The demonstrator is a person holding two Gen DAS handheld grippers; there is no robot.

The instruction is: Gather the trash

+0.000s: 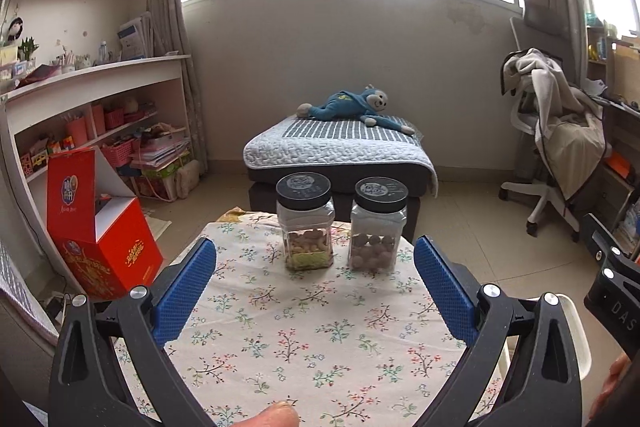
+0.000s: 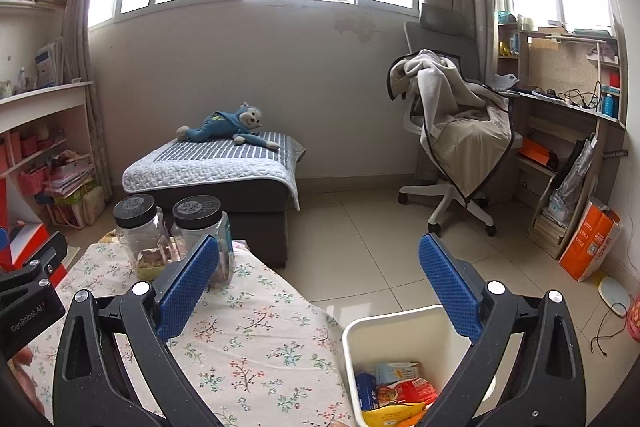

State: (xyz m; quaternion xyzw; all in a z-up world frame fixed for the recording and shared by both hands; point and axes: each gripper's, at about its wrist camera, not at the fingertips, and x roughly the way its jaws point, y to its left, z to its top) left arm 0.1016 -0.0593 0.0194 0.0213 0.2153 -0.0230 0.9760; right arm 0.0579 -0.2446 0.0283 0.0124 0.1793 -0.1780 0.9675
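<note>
Both my left tongs (image 1: pixel 314 287) and right tongs (image 2: pixel 320 291) are wide apart and empty, and the trash (image 2: pixel 394 393) sits in the white bin (image 2: pixel 360 343) just under my right tongs, nearer that hand.

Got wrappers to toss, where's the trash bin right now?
The white bin stands on the floor against the floral table's right edge, low in the right wrist view.

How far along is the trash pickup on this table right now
Mostly done, it seems: wrappers lie in the white bin beside the table. Nothing is in hand; left gripper and right gripper both show open, empty jaws. On the floral tablecloth only two lidded snack jars remain; no loose trash visible.
</note>
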